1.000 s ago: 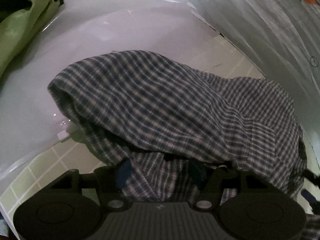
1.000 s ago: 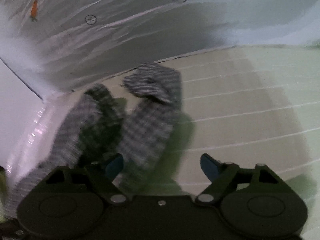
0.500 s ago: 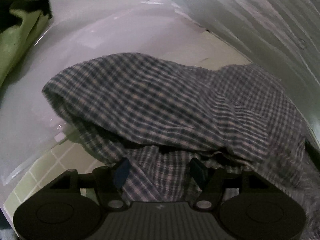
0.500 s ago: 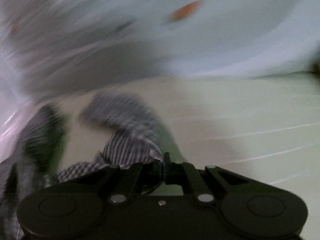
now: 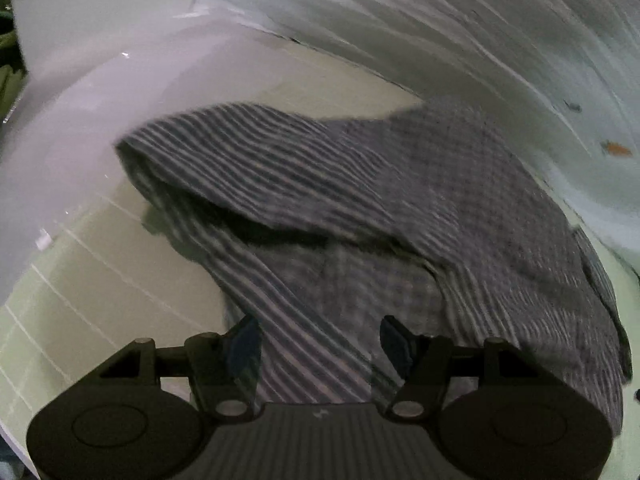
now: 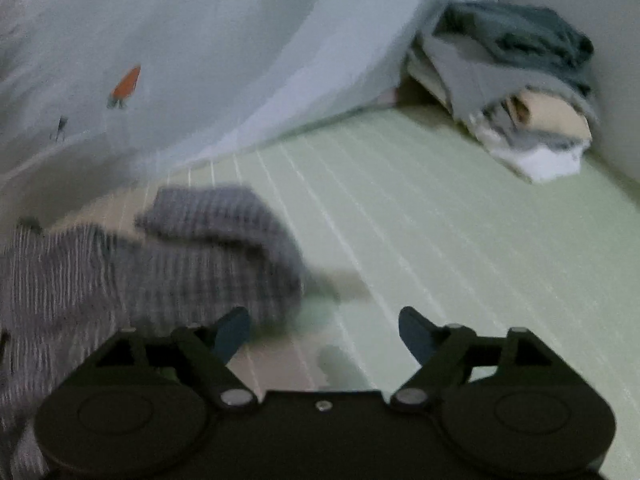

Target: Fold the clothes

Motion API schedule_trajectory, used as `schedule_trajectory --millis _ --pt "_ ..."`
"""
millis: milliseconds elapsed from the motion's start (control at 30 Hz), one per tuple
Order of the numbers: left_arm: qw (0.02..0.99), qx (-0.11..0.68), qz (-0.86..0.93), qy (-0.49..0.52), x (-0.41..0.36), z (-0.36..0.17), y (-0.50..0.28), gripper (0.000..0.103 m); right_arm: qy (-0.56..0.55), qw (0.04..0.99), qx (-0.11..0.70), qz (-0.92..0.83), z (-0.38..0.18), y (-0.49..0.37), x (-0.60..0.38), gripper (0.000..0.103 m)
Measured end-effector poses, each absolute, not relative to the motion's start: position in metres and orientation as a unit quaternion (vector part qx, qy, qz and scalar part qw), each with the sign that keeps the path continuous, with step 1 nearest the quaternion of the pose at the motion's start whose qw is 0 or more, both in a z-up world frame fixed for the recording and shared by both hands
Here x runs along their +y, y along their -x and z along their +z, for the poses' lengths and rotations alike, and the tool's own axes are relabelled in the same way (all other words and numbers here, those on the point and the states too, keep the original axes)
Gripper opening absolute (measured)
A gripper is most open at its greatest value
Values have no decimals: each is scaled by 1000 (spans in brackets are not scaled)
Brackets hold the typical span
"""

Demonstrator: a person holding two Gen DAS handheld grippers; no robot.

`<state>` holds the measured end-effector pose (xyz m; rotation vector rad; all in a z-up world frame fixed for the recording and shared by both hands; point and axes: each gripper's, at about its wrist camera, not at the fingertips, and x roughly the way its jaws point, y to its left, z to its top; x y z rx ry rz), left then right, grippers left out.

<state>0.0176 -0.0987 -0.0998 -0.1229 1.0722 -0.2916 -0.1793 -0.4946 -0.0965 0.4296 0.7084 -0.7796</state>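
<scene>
A blue-and-white checked shirt lies bunched on the pale green striped mat. My left gripper stands with its jaws apart and shirt cloth running between them. In the right wrist view the same shirt lies to the left, blurred. My right gripper is open and empty over the mat, its left fingertip at the shirt's edge.
A stack of folded clothes sits at the far right corner against a wall. A light curtain with carrot prints hangs along the back. A white glossy surface rises at the left.
My right gripper was shut on the shirt half a second ago and has now opened and let go, swinging right. The left view has shifted and the shirt has moved towards the right.
</scene>
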Motion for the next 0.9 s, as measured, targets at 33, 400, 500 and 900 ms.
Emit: schedule_trajectory --millis 33,400,500,900 --pt "845 512 -142 58 -105 -101 -13 67 -210 841 341 -364 -100 186 -489 86" --pt "810 563 -159 39 -168 -123 28 68 -177 853 393 -293 -112 220 -445 89" --pt "805 575 -141 29 -172 -132 33 66 -166 856 399 -284 -114 226 -439 89" --pt "808 561 -165 73 -129 -112 49 4 -169 855 405 -275 -119 237 -427 89"
